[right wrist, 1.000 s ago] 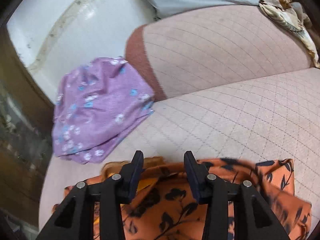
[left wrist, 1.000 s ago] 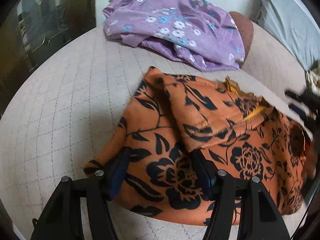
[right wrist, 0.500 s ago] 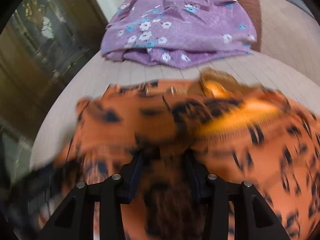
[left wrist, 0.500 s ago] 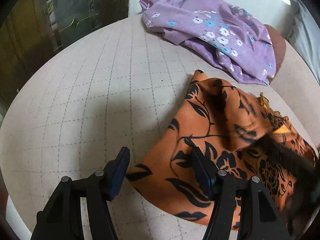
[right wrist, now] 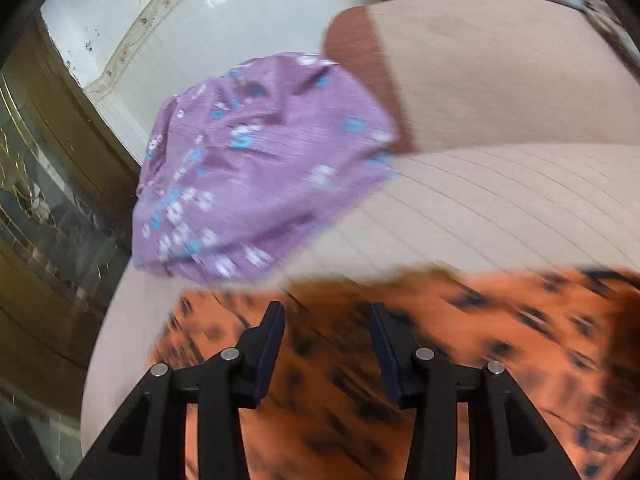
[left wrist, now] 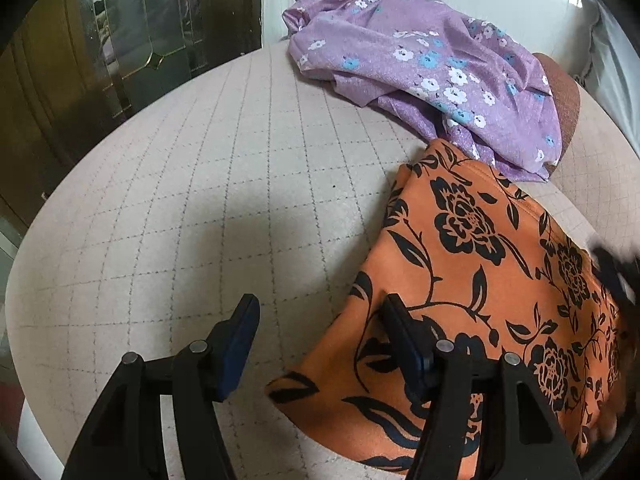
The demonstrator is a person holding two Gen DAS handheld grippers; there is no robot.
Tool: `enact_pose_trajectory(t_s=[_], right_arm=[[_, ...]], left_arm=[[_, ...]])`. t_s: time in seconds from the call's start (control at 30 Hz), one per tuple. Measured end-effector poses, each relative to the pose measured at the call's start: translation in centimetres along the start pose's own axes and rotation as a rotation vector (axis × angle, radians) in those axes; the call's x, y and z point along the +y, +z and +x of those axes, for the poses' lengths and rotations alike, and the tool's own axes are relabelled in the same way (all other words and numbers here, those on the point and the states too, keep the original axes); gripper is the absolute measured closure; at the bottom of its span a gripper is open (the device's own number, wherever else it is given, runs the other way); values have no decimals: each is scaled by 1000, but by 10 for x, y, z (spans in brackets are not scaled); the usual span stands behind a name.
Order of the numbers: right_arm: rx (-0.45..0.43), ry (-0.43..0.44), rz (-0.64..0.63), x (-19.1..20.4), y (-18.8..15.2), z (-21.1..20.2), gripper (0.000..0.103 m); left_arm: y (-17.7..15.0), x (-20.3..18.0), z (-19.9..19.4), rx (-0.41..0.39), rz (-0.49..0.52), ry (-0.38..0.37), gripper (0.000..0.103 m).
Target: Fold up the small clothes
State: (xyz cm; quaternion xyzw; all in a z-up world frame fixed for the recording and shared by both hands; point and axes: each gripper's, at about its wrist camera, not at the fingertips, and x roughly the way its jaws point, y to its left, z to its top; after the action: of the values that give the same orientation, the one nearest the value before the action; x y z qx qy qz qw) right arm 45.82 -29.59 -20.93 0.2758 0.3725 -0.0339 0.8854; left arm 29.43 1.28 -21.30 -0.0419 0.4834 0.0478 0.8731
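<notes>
An orange garment with black flowers (left wrist: 472, 280) lies folded on the beige quilted cushion (left wrist: 208, 208), at the right of the left wrist view. My left gripper (left wrist: 320, 320) is open and empty; its right finger hangs over the garment's left edge. In the right wrist view the same orange garment (right wrist: 500, 340) is blurred below my right gripper (right wrist: 328, 328), which is open with nothing between its fingers. A dark blur at the right edge of the left wrist view is the right gripper (left wrist: 612, 276).
A crumpled purple flowered garment (left wrist: 432, 68) lies at the cushion's far end, also in the right wrist view (right wrist: 256, 172). A brown-edged back cushion (right wrist: 480, 80) rises behind it. A dark glass-fronted cabinet (left wrist: 120, 40) stands left. The cushion's edge curves along the left.
The orange garment has been folded over and now lies flatter with a smooth top. My left gripper has drifted left off it. My right gripper has swung over the garment, then tilted up.
</notes>
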Motion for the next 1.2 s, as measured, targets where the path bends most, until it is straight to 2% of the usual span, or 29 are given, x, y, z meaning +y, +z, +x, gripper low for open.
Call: enact_pose_trajectory(t_s=[0.13, 0.23, 0.27, 0.3, 0.33, 0.4, 0.5, 0.6, 0.67, 0.77, 0.83, 0.9, 0.93, 1.03, 1.13, 1.2], right_arm=[[92, 0, 41, -63, -32, -41, 56], [95, -127, 55, -108, -38, -66, 58], [71, -185, 69, -123, -32, -73, 58], [8, -295, 83, -141, -21, -85, 58], [-45, -365, 97, -153, -14, -95, 58], [-141, -448, 169, -176, 0, -118, 55], [-184, -333, 275, -195, 0, -145, 55], [-144, -275, 216, -186, -22, -156, 55], [-94, -214, 188, -177, -49, -158, 55], [-41, -172, 178, -173, -88, -165, 55], [-15, -160, 166, -173, -122, -171, 54], [-5, -206, 120, -174, -144, -178, 54], [10, -213, 113, -181, -147, -182, 54], [7, -176, 169, -184, -148, -200, 53], [-46, -69, 187, -173, -151, -218, 53], [-32, -26, 178, -163, -155, -215, 53]], left_arm=[[-6, -9, -7, -29, 30, 15, 38], [-12, -20, -10, -50, 81, 38, 38], [-13, -23, -10, -57, 93, 48, 38], [-14, -26, -9, -67, 105, 64, 38], [-14, -27, -9, -73, 111, 73, 38], [-12, -28, -9, -82, 115, 85, 38], [-11, -30, -13, -107, 121, 93, 38], [-12, -35, -21, -135, 132, 67, 38], [-15, -39, -27, -153, 149, 47, 38], [-22, -49, -35, -179, 193, 31, 38], [-30, -58, -31, -146, 235, 10, 35], [-40, -68, -14, -71, 295, 38, 28], [-45, -73, -5, -39, 325, 59, 28], [-54, -81, -8, -94, 367, 107, 26], [-62, -79, -15, -93, 358, 90, 26], [-69, -74, -25, -96, 348, 71, 26]])
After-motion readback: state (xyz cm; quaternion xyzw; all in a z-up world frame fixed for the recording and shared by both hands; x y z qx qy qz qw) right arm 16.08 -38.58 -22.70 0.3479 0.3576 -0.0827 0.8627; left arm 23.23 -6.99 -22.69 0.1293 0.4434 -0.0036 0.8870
